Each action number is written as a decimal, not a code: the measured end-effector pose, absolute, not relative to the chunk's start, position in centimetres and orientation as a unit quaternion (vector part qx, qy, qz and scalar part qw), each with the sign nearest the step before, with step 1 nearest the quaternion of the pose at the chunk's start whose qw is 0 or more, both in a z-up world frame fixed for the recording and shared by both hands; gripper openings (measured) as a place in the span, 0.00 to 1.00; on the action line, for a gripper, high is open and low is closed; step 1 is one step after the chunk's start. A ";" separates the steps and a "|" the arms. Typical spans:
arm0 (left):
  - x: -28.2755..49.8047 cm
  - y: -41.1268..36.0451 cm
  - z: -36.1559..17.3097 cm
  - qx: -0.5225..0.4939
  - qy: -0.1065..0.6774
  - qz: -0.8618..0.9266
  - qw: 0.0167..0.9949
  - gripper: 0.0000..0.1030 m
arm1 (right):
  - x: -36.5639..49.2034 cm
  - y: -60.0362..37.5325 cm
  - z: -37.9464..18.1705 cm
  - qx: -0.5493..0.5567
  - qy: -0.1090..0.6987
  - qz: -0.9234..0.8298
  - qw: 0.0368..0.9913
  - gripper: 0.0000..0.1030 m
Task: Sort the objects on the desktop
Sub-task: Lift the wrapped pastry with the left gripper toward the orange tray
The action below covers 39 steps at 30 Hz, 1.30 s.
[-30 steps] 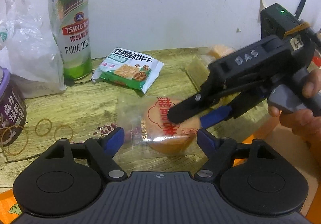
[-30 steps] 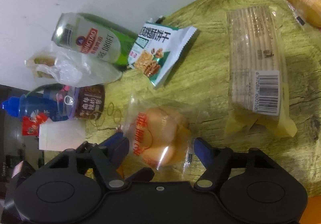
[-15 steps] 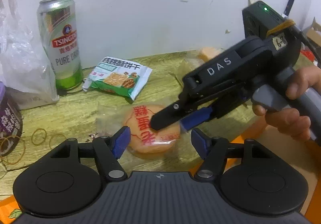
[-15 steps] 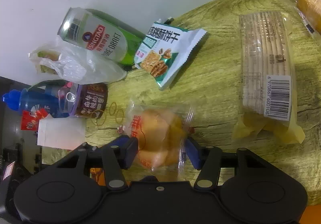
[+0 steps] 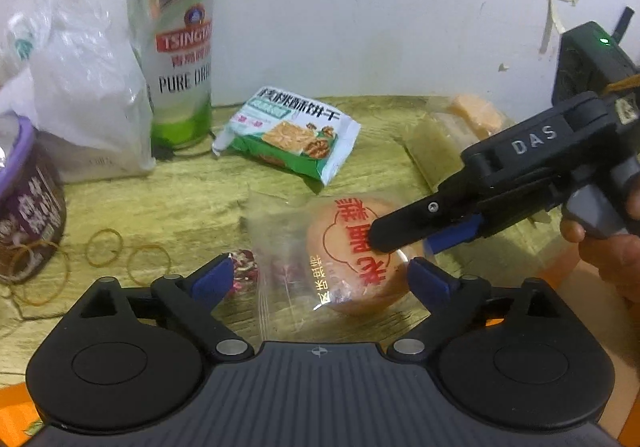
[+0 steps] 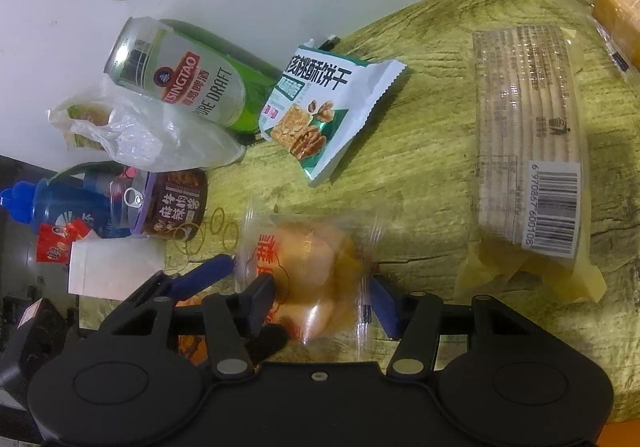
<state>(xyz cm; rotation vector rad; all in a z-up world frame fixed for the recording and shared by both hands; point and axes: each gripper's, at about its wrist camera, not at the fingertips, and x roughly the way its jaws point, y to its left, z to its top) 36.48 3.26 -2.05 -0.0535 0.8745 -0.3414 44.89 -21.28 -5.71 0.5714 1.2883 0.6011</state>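
So the wood-grain surface (image 6: 432,151) is still pretty much a mess. I'll use the beer can (image 5: 172,43) by the wall as my reference. The long clear pack of biscuits (image 6: 528,163) lies well off to the right of it, with an orange cake pack (image 6: 616,3) beyond that at the far edge. A crumpled plastic bag (image 5: 80,87) sits touching the can on its left, and the green-and-white walnut biscuit packet (image 5: 292,135) lies just beside its foot on the right. A purple-lidded tub (image 6: 168,203) is out front-left of the can, with a blue bottle (image 6: 56,203) behind that, and some loose rubber bands (image 5: 120,251) on the wood near the tub.

The thing I'm actually working on is the round cake in a clear wrapper (image 5: 352,251), in front of the can, nearer to me than the walnut packet. My right claw (image 6: 320,299) is clamped narrow on it, pads pressing the wrapper from both sides. My left claw (image 5: 320,279) has just been opening and stands wide, the wrapper between its fingers but not pinched.

Progress, I'd say: barely started. Nothing looks grouped yet, this cake is the one item in hand, and everything else is left to sort.
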 end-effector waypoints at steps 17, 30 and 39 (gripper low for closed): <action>35.6 3.5 -1.9 -0.066 0.420 -0.186 0.886 0.59 | 44.9 -21.2 -5.7 0.254 0.570 0.284 0.727 0.51; 35.0 3.6 -0.9 -0.072 0.409 -0.185 0.891 0.55 | 44.4 -21.3 -4.6 0.255 0.559 0.288 0.735 0.51; 34.3 3.4 0.5 -0.071 0.393 -0.184 0.898 0.55 | 43.9 -21.5 -3.1 0.255 0.544 0.293 0.744 0.51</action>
